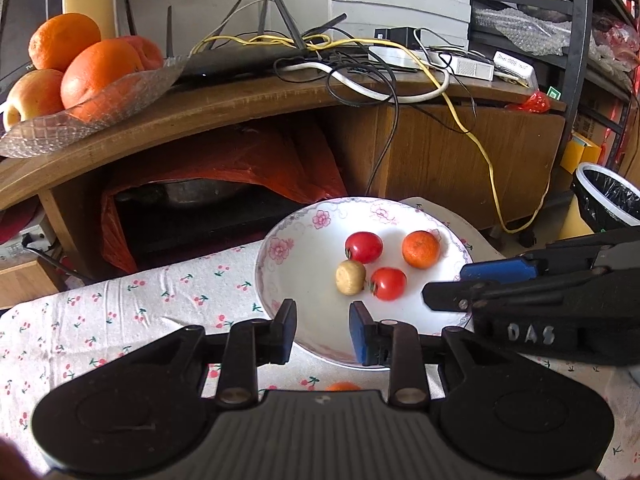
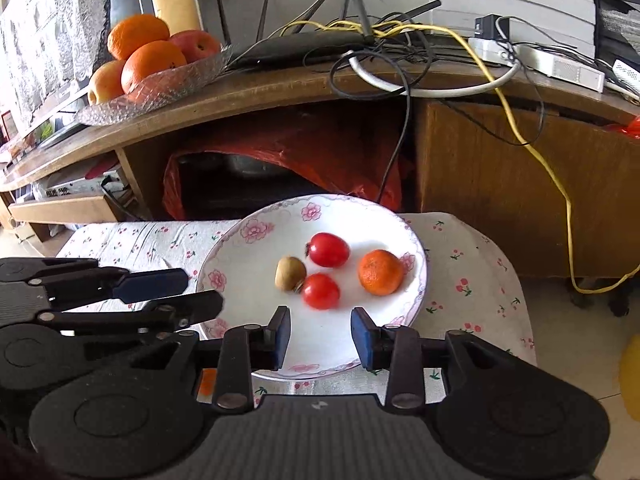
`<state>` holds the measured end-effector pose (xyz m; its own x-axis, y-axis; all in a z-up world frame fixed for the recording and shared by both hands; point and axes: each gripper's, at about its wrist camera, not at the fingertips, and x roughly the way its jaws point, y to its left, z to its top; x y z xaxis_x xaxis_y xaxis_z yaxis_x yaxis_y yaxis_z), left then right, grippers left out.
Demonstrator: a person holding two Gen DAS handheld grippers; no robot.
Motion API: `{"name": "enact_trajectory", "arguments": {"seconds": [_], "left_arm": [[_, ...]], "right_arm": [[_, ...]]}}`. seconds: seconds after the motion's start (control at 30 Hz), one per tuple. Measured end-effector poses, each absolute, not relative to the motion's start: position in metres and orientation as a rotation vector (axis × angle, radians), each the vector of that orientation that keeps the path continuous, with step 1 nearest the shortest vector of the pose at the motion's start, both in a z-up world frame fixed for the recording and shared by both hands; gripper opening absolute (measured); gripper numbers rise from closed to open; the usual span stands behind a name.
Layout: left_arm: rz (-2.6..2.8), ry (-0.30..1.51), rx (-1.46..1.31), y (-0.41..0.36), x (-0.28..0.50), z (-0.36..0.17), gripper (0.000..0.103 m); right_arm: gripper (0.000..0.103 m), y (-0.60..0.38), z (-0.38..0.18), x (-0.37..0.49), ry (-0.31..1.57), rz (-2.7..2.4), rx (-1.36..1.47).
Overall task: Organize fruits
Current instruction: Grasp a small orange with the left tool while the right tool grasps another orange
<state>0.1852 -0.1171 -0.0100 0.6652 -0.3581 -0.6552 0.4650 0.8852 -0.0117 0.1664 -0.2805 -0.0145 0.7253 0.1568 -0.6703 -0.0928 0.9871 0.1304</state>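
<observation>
So I've got both claws parked over the near edge of the flowered plate (image 2: 240, 236), which sits on the cherry-print cloth (image 1: 120, 312). Left gripper (image 1: 322, 330) has its jaws spread partway with nothing between them, and the right gripper (image 2: 320, 334) is the same: a moderate gap, and empty.

On the plate: two small red fruits, the far one (image 2: 329, 249) and the near one (image 2: 320, 291), a little brown kiwi-looking thing (image 2: 290, 273) and a small tangerine (image 2: 380, 272). The brown one and the near red one look like they're touching, while the tangerine sits apart on the right side. There's also a bit of something orange (image 1: 342, 386) on the cloth right under the left gripper, mostly hidden by the tool, so I can't say what it is.

My guess is that most of the sorting is done and that hidden piece is what's left.

What worries me:
- The two grippers are really close together, so swinging either one sideways could knock them into each other.
- The fruits are round and the plate is smooth. A nudge from a fingertip could send one rolling, probably into its neighbours or over the rim.
- Pressing down on the plate's near edge could tip it.
- Squeezing the red ones hard would likely bruise or split them.
</observation>
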Motion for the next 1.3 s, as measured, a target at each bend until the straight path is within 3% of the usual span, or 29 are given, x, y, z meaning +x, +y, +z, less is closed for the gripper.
{"name": "enact_trajectory", "arguments": {"seconds": [0.5, 0.63, 1.3], "left_arm": [[-0.455, 0.755, 0.152, -0.075, 0.154, 0.001, 0.039], [-0.468, 0.789, 0.192, -0.066, 0.138, 0.0, 0.039], [-0.499, 0.849, 0.202, -0.058, 0.132, -0.032, 0.04]], "right_arm": [[0.033, -0.265, -0.01, 0.144, 0.76, 0.216, 0.074], [0.04, -0.249, -0.014, 0.135, 0.782, 0.282, 0.034], [0.039, -0.208, -0.052, 0.154, 0.858, 0.352, -0.044]]}}
